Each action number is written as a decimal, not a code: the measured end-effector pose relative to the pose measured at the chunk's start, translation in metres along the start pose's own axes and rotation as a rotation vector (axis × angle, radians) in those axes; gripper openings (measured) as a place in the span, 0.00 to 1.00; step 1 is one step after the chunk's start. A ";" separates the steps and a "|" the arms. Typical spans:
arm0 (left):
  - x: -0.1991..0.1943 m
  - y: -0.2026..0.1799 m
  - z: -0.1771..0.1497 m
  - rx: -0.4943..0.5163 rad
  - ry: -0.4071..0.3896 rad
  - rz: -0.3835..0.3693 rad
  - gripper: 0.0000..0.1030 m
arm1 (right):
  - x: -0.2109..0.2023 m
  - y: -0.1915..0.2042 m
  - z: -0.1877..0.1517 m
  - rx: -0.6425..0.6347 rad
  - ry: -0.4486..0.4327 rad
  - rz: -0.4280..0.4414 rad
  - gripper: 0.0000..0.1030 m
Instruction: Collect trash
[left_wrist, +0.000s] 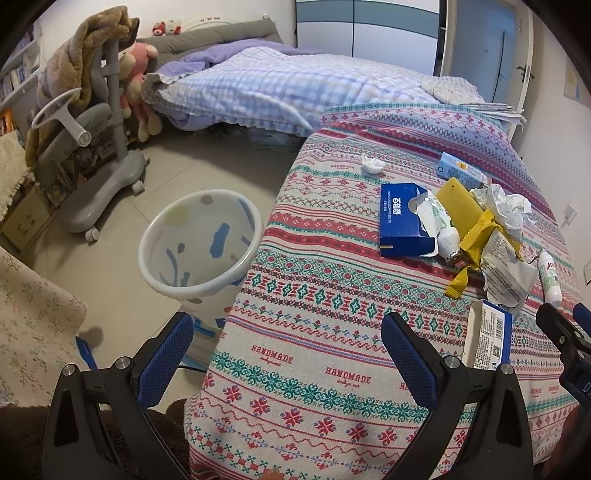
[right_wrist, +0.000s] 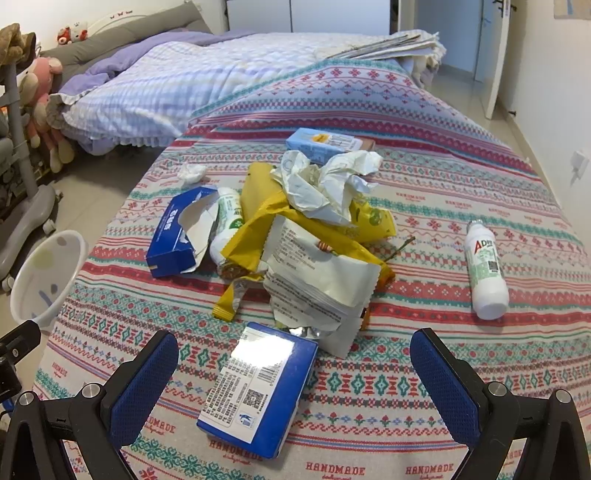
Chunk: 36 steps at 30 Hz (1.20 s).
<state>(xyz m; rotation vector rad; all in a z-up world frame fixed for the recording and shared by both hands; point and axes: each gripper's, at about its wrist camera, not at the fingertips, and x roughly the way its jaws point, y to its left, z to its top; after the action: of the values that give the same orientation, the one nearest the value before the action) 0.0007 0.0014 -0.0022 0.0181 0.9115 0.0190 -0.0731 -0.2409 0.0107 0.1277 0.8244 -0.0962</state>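
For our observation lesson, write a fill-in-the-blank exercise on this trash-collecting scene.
1. Both the left gripper and right gripper are ____.
2. The bin stands on the ____.
3. The bottle lies on its ____.
4. The wrapper under the crumpled paper is ____ in colour.

Missing words: open; floor; side; yellow

A woven cloth cover (right_wrist: 424, 177) with a matt, patterned weave lies under glossy cardboard boxes (right_wrist: 258, 387), crinkled foil-lined wrappers (right_wrist: 317, 273), crumpled paper (right_wrist: 325, 181) and a smooth plastic bottle (right_wrist: 485, 269). At lower left, the bin (left_wrist: 195, 236) is smooth plastic; the tongs' pads (right_wrist: 144, 384) look textured blue rubber.
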 end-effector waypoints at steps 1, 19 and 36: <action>0.000 0.000 0.000 0.000 0.000 0.000 1.00 | 0.000 0.000 0.000 0.000 0.000 0.001 1.00; -0.002 0.002 0.001 0.002 -0.005 0.003 1.00 | 0.000 0.000 -0.001 0.002 0.001 0.001 1.00; -0.001 0.001 0.001 0.007 -0.005 0.006 1.00 | 0.000 -0.001 -0.001 0.003 0.002 0.003 1.00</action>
<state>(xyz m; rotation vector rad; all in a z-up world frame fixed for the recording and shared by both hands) 0.0006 0.0020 -0.0007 0.0269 0.9062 0.0212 -0.0735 -0.2416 0.0098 0.1316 0.8260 -0.0940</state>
